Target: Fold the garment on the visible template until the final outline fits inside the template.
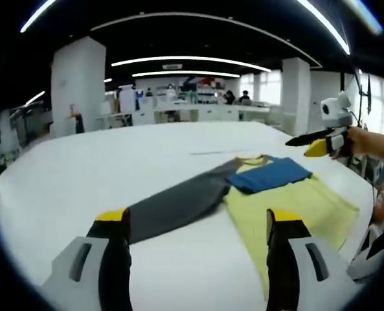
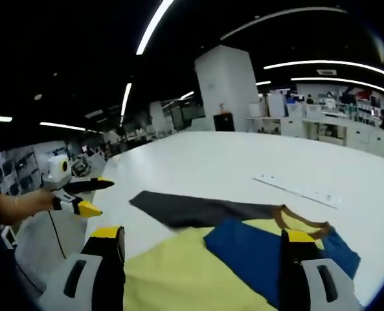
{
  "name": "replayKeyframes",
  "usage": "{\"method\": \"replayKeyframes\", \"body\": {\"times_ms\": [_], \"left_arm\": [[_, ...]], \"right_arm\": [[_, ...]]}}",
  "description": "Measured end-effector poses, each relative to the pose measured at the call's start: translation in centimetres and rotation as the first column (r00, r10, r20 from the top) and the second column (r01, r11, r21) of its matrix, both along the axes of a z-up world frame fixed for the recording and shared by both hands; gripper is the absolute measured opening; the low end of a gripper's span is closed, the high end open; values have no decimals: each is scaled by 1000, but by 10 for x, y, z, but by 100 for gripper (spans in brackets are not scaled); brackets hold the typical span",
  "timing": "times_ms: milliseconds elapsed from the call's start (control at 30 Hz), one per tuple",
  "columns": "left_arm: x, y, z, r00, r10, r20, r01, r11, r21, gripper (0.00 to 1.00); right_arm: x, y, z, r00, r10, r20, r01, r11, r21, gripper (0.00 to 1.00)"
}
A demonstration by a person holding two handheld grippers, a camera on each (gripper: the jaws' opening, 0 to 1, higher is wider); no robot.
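A long-sleeved shirt lies flat on the white table (image 1: 81, 175). Its body is yellow (image 1: 289, 207) (image 2: 179, 272). The dark grey sleeve (image 1: 179, 204) (image 2: 192, 210) stretches straight out. The blue sleeve (image 1: 269, 173) (image 2: 256, 256) is folded across the chest below the collar (image 2: 302, 223). My left gripper (image 1: 197, 220) hovers open and empty near the grey sleeve's cuff; it also appears as the left gripper (image 2: 96, 196) in the right gripper view. My right gripper (image 2: 203, 236) is open and empty above the yellow body and blue sleeve. A hand holds the right gripper (image 1: 305, 146) beyond the collar.
A thin pale strip (image 1: 211, 153) (image 2: 295, 188) lies on the table past the collar. The table edge (image 1: 366, 194) runs close to the shirt's yellow side. White pillars (image 1: 78, 84), desks and people stand far behind in the hall.
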State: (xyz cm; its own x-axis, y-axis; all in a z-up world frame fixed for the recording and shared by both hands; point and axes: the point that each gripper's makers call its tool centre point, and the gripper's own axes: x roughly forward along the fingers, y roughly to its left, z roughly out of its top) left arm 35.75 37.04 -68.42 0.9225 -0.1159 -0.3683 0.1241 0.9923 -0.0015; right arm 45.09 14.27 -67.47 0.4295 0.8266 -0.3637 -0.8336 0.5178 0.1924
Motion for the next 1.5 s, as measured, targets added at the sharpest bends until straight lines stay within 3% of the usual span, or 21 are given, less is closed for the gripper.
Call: {"method": "replayKeyframes", "body": {"times_ms": [200,333,733,900,1267,1500], "left_arm": [[12,31,-7,995,99,-2,-99,995,26,73],[16,47,-14,989,146,-9,-145,989,26,73],[15,104,-48,944,321,-74,-317,946,65,65],[14,117,-59,926,365,-97,-361,931,60,62],[22,130,-84,908,388,-157,-385,921,50,52],[23,140,-88,887,432,-161,-429,901,54,39]], "right_arm": [[-7,-4,1,1000,3,13,-3,1000,22,99],[-13,-9,3,1000,3,24,-3,1000,25,99],[-26,-19,0,999,-4,48,4,1000,0,99],[-32,-22,2,999,-10,40,9,1000,22,99],[-41,-30,3,999,-26,26,25,999,33,99],[-43,-36,5,999,-43,18,42,998,50,99]]}}
